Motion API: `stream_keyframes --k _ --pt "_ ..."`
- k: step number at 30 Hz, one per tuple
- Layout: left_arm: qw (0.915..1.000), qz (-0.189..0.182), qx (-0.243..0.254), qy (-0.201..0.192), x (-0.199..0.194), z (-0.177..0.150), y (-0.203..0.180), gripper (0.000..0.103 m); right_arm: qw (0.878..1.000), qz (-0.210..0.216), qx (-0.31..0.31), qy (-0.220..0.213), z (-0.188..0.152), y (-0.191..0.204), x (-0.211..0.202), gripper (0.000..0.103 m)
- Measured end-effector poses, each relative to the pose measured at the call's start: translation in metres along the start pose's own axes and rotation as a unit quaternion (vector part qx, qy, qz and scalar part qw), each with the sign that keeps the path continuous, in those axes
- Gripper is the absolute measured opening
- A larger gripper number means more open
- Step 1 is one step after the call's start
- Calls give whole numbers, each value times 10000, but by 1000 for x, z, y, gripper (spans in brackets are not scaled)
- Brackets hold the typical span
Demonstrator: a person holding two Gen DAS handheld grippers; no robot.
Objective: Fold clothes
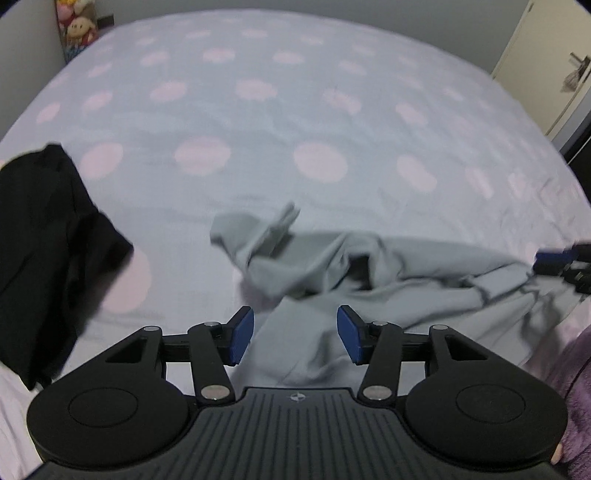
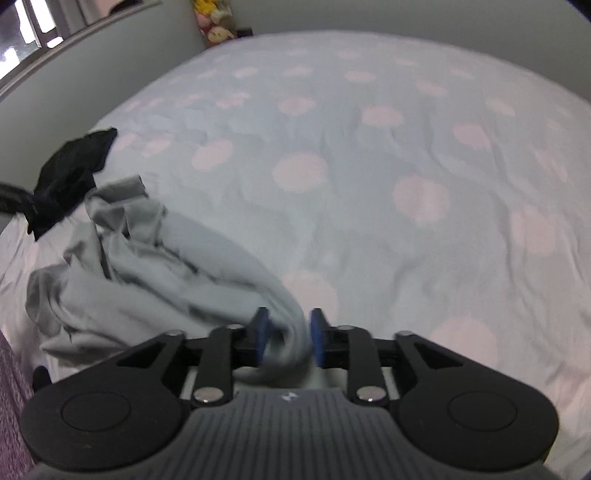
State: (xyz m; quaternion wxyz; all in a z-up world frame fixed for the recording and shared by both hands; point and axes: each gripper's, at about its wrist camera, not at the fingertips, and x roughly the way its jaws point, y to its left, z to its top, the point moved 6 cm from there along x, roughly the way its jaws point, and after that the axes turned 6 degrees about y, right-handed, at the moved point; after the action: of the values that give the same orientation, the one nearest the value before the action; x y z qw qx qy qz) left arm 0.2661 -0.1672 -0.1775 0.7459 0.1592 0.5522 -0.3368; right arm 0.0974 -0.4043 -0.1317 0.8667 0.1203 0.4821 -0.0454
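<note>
A crumpled light grey garment lies on the bed near its front edge. My left gripper hovers open just over the garment's near fold, with cloth showing between its blue pads but not pinched. In the right wrist view the same grey garment trails off to the left, and my right gripper is shut on a bunched edge of it. The right gripper's blue tip also shows at the right edge of the left wrist view, holding the cloth.
A black garment lies bunched at the left; it also appears in the right wrist view. The bed sheet is pale blue with pink dots. Stuffed toys sit in the far corner. A door stands at the right.
</note>
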Motion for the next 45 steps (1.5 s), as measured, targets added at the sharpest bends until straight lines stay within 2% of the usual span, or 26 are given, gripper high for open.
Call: stream_keyframes --k 2,5,9,12,18,19,21,22,24,25,31,36,38,42,45 --pt "9999 -54 -82 109 9 0 1 48 9998 66 -163 -118 11 12 1 34" --pt "9995 -186 -203 184 21 3 3 49 9984 334 -440 -78 28 40 19 36" --pt "9994 -234 -207 149 35 10 5 49 9943 690 -809 -24 50 78 43 39" --pt "9985 -426 -296 168 46 14 11 49 9897 958 -1062 22 66 106 62 42" --pt "9964 -696 -209 447 63 13 11 49 9860 1334 -979 232 95 143 116 45" --pt "9957 -754 -171 506 64 12 9 45 9857 1345 -975 269 97 146 124 45" --pt "9948 -798 -94 632 67 10 6 31 9857 1272 -1059 314 101 150 135 36" --pt "9949 -758 -62 669 68 9 4 30 9868 1188 -1069 269 102 147 133 13" --pt "9964 -609 88 580 63 10 2 23 9886 1022 -1089 179 104 141 130 10" --pt "9970 -543 157 536 60 11 0 6 9896 939 -1081 124 106 137 127 9" --pt "9998 -151 70 -118 9 32 8 5 9957 -134 -718 -563 128 56 59 8" --pt "9981 265 304 -467 -38 40 4 5 9873 -1191 -150 -1039 131 -37 -23 8" --pt "9966 487 327 -582 -56 39 8 5 9787 -1664 154 -1191 122 -78 -59 8" --pt "9947 806 228 -593 -74 27 25 5 9633 -2233 873 -1204 82 -150 -108 8" --pt "9957 861 245 -256 -67 8 27 5 9594 -2373 1233 -893 37 -185 -114 7"
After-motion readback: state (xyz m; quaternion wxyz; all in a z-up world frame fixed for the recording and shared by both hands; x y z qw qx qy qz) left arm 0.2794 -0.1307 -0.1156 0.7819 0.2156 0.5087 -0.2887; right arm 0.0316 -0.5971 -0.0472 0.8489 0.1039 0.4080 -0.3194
